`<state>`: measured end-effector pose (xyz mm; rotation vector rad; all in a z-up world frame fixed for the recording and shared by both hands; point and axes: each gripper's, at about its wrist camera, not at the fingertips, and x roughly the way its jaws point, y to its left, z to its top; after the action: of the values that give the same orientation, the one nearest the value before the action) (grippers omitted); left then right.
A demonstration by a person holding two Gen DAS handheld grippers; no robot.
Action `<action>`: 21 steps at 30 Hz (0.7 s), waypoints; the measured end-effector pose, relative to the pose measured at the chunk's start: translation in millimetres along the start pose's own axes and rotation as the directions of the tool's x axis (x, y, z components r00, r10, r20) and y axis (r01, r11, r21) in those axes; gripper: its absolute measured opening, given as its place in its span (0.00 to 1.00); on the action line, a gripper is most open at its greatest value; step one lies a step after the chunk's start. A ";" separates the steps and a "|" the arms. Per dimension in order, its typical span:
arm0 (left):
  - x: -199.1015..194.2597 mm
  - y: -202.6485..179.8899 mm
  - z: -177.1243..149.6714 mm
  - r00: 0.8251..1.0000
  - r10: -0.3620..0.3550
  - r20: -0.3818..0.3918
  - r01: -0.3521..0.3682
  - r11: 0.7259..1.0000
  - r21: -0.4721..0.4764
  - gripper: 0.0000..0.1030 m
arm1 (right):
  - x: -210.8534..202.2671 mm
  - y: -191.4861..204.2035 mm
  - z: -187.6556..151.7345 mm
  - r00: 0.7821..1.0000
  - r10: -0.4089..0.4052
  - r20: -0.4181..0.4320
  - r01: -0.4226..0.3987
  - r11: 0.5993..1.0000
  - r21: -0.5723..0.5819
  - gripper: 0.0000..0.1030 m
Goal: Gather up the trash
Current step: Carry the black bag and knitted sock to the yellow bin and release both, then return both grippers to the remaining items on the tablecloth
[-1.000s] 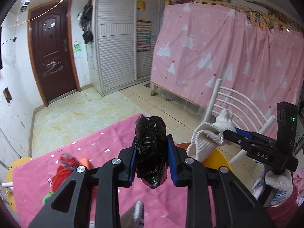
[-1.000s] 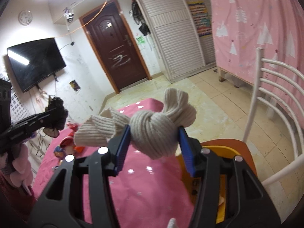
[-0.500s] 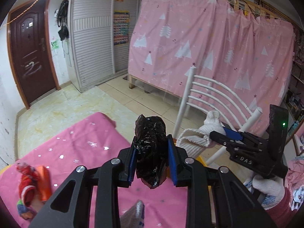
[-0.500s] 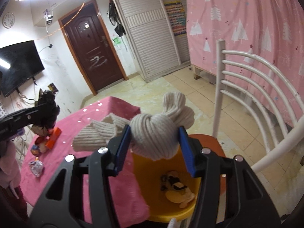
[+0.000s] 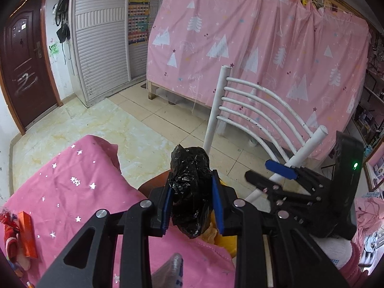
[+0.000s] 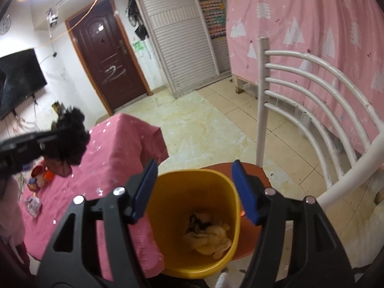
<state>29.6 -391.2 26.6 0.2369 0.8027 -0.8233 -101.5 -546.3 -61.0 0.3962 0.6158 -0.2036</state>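
Gripping crumpled black bag (image 5: 190, 189) in left hand-held gripper (image 5: 192, 204); right hand-held gripper (image 6: 194, 192) just opening, released, nothing between pads, hovering over yellow bin (image 6: 168, 252) at 6 o'clock.

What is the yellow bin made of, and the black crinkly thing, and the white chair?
The yellow bin looks like smooth moulded plastic: even colour, soft sheen, rounded rim. The black crinkly thing seems to be thin plastic film, like a bag: glossy, full of creases. The white chair is probably painted metal tubing: thin round bars with dark chips in the paint.
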 end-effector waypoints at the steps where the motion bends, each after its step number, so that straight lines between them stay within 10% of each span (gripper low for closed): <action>1: 2.0 -1.1 -0.3 1.000 0.001 -0.004 -0.001 1.000 0.004 0.22 | -1.8 -4.2 0.8 1.000 0.001 0.004 -0.001 1.000 0.014 0.60; 7: 11.5 -12.5 0.5 1.000 -0.003 -0.018 0.004 1.000 0.014 0.54 | -7.8 -12.8 3.6 1.000 0.013 0.018 -0.014 0.999 0.044 0.60; 21: -17.5 14.5 -7.2 0.999 0.015 0.030 -0.013 0.999 -0.036 0.56 | -10.5 27.4 6.6 0.999 0.044 0.014 -0.043 0.999 -0.026 0.60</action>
<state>29.1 -368.1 32.7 0.1978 0.7859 -0.7970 -98.2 -523.6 -41.7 0.3827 0.5948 -0.1567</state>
